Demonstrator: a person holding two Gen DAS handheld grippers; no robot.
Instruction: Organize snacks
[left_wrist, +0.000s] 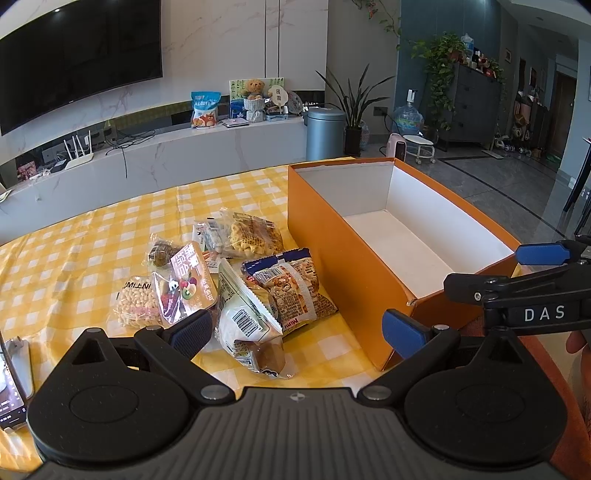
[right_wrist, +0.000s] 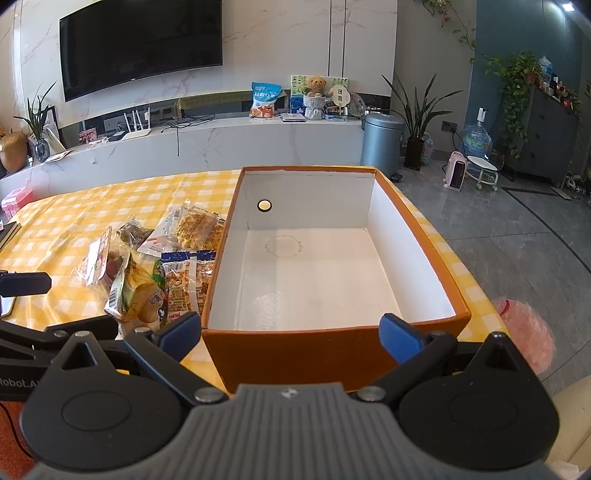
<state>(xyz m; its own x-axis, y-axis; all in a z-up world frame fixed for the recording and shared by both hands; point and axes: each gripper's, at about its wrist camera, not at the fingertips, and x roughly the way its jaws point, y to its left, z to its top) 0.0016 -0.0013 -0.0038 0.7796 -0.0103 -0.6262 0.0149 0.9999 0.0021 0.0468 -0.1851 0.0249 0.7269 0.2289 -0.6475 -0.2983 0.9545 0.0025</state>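
Observation:
Several snack packets lie in a heap on the yellow checked tablecloth (left_wrist: 92, 236), left of an open orange box (left_wrist: 332, 258) with a white, empty inside (right_wrist: 317, 273). Nearest my left gripper (left_wrist: 297, 330) is a white packet with a barcode (left_wrist: 247, 321); behind it are a blue-topped cracker packet (left_wrist: 291, 288), a pink dried-fruit packet (left_wrist: 186, 284), a peanut packet (left_wrist: 135, 301) and a waffle packet (left_wrist: 255, 236). The left gripper is open and empty, just short of the heap. My right gripper (right_wrist: 291, 332) is open and empty at the box's near wall (right_wrist: 295, 354); it also shows in the left wrist view (left_wrist: 543, 254).
A phone (left_wrist: 11, 384) lies at the table's left edge. The heap shows in the right wrist view (right_wrist: 159, 269). A pink plastic bag (right_wrist: 524, 332) lies right of the box. Behind the table stand a TV cabinet (left_wrist: 184, 158), a grey bin (left_wrist: 325, 133) and plants.

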